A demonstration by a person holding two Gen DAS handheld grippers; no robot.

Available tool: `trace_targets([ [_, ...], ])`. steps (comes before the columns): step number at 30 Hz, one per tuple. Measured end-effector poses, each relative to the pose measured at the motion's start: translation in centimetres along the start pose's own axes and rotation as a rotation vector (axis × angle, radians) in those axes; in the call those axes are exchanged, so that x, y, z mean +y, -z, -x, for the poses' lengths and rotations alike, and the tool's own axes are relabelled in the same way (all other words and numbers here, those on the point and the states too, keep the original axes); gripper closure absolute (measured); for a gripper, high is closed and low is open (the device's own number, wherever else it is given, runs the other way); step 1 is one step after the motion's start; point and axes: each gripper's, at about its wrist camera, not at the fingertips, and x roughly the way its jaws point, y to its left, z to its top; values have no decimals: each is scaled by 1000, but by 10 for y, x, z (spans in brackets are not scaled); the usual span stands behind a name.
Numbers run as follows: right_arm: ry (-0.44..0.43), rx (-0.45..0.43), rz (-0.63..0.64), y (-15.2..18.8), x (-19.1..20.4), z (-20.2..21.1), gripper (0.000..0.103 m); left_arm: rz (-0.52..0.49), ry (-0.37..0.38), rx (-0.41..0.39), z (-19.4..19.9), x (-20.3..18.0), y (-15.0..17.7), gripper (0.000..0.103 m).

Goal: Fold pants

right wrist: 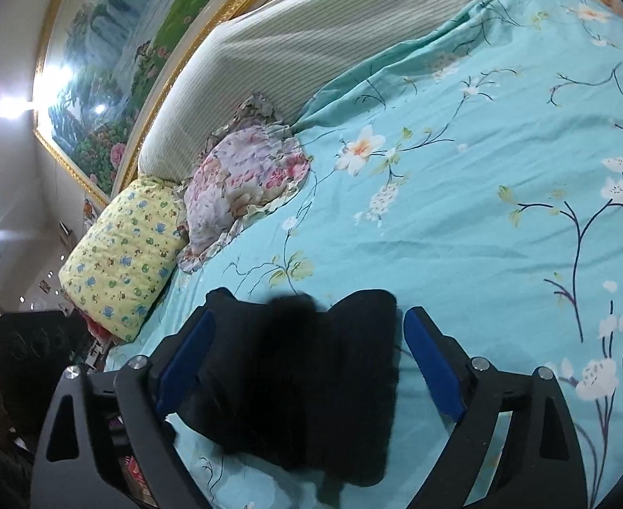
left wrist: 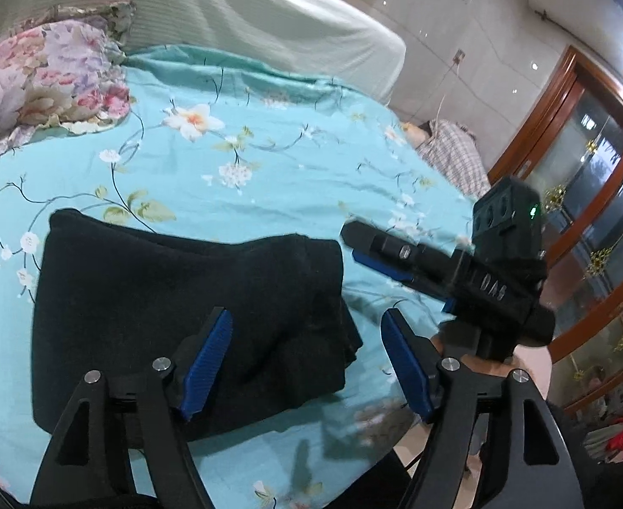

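The black pants (left wrist: 175,318) lie folded into a compact bundle on the turquoise floral bedspread (left wrist: 269,161). My left gripper (left wrist: 307,318) is open above the bundle's right end, its blue pads apart and empty. The right gripper shows in the left wrist view (left wrist: 366,246) to the right of the pants, over the bedspread. In the right wrist view the pants (right wrist: 307,381) lie between and below the open fingers of my right gripper (right wrist: 309,318), which holds nothing.
A floral pillow (left wrist: 44,76) and a yellow patterned pillow (right wrist: 124,250) lie at the head of the bed by the striped headboard cover (left wrist: 248,12). A checked garment (left wrist: 456,152) lies at the far bed edge. A wooden glass door (left wrist: 587,195) stands right.
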Motion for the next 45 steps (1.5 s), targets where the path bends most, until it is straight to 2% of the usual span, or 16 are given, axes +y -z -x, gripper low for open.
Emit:
trace_targets([
  [6,36,13,25,8,13,-1,12,62,-25,-43,18,23,-2,27],
  [18,112,47,75,24,31,-2,8,201,-94,-63,34,83,7,27],
  [27,169,75,98,32,41,-9,5,274,-113,-72,41,110,15,25],
  [45,217,135,44,44,27,-26,3,357,-147,-24,18,149,19,24],
])
